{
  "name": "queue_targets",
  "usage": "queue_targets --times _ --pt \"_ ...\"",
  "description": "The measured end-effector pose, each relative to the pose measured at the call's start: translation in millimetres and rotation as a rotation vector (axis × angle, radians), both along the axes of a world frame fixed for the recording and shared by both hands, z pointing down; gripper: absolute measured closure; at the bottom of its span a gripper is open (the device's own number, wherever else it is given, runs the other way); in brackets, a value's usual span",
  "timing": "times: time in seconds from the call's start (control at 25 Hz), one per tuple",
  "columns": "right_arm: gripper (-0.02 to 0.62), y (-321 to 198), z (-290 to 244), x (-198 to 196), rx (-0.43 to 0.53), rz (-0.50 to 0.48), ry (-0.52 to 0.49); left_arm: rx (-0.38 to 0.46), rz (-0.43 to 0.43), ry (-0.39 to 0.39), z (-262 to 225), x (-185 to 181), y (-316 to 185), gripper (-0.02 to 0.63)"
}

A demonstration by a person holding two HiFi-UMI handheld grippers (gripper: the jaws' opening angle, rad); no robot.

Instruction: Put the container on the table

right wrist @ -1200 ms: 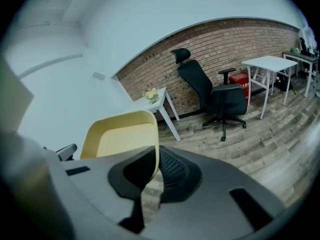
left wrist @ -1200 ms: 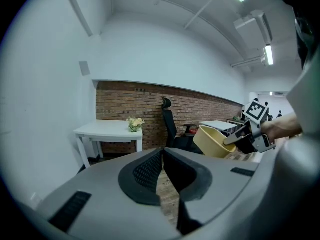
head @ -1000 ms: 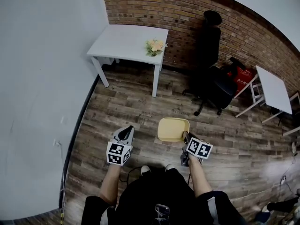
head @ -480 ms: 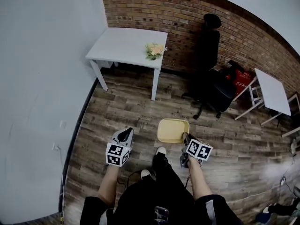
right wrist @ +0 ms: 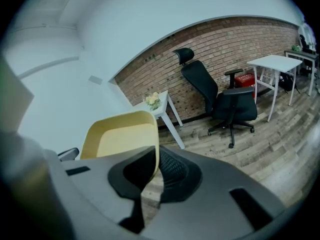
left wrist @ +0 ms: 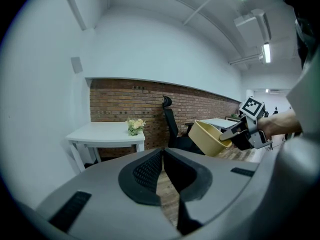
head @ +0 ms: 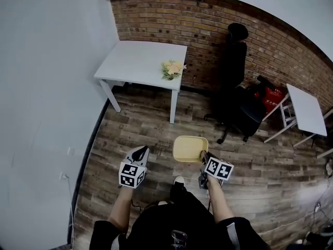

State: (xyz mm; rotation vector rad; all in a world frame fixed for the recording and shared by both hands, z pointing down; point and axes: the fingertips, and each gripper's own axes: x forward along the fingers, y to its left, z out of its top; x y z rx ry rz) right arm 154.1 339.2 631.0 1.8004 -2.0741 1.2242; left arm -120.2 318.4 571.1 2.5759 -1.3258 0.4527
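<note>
Container [right wrist: 122, 136] rim clamped between right gripper [right wrist: 153, 165] jaws.

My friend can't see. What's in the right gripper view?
The right gripper pinches the wall of a yellow container. Behind stand a white table with flowers, a black office chair and a brick wall.

Pale yellow container [head: 190, 148], white table [head: 140, 61], black chair [head: 232, 56] — red-brick wall [head: 171, 14] (brown plank floor [head: 140, 124]).

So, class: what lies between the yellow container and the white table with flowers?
Only wooden floor separates the container, held by the right gripper, from the table; the head view shows it.
</note>
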Motion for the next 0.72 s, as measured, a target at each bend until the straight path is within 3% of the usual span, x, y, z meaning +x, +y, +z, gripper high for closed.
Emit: queue_targets --times 0.72 --pt "0.561 -137.8 -8.1 49.1 0.016 -0.063 -0.016 0.011 -0.04 -0.023 -15.6 55.2 -124.5 0.581"
